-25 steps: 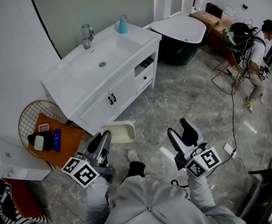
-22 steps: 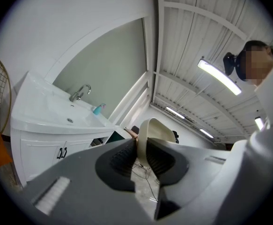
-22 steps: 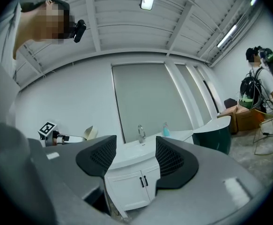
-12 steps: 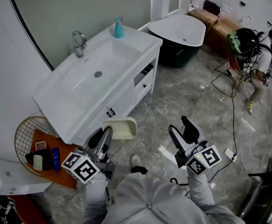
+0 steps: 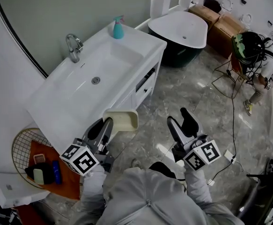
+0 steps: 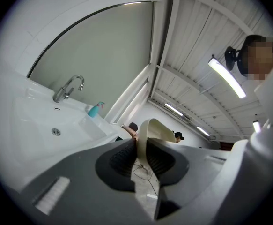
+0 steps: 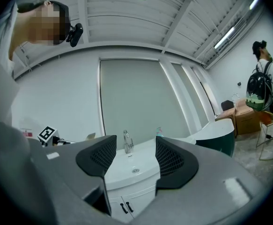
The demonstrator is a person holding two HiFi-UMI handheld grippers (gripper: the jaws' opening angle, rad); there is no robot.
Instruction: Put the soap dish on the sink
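Part of one round wire basket (image 5: 21, 142) is hidden behind the white sink (image 5: 56, 97), on which one tap (image 5: 72, 46) and one teal bottle (image 5: 117, 28) are seen. One cream soap dish (image 5: 122, 120) is pinched by its edge in the left gripper (image 5: 104, 125), held near the sink's front edge, above a grey marble floor (image 5: 183, 93). The right gripper (image 5: 179, 118) is held with jaws spread, empty. One bathtub (image 5: 183, 29) is seen beyond, and a person (image 5: 267, 69) is cut off at the right.

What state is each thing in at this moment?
Soap dish: clamped by its rim, in the air, not yet on the sink.
Left hand-held gripper: shut on the soap dish.
Right hand-held gripper: open, empty.
Bottle: upright on the sink's back corner.
Cabinet doors: shut.
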